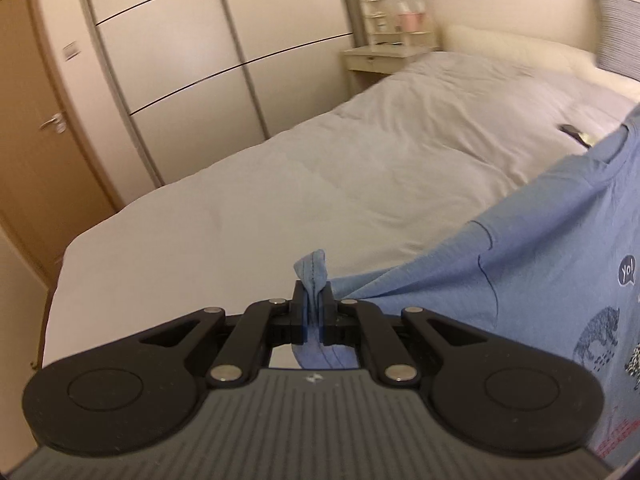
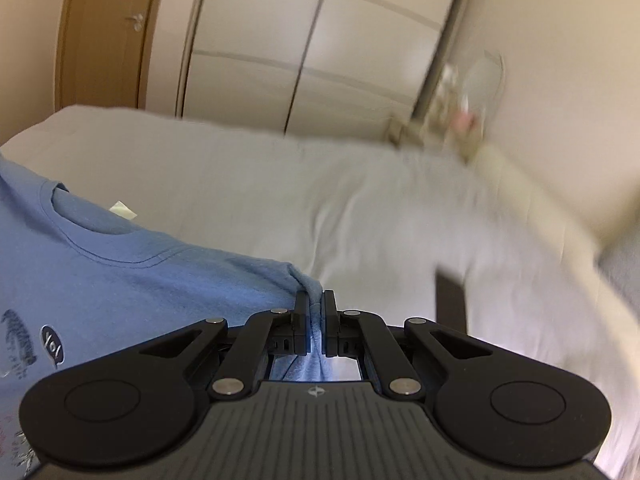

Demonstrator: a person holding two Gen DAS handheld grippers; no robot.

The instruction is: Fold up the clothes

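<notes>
A light blue T-shirt (image 1: 560, 256) with printed animals and a "yo!" bubble hangs lifted above the bed, stretched between both grippers. My left gripper (image 1: 313, 292) is shut on a bunched edge of the shirt, and a tuft of fabric pokes up past the fingertips. In the right wrist view the T-shirt (image 2: 120, 264) shows its round neckline and spreads to the left. My right gripper (image 2: 316, 300) is shut on a shoulder corner of it.
A bed with a pale grey duvet (image 1: 320, 168) fills the middle. A dark flat object (image 2: 452, 300) lies on the duvet (image 2: 360, 200). A wardrobe (image 1: 208, 48), a wooden door (image 1: 36, 112) and a bedside shelf (image 1: 384, 56) with small items stand behind.
</notes>
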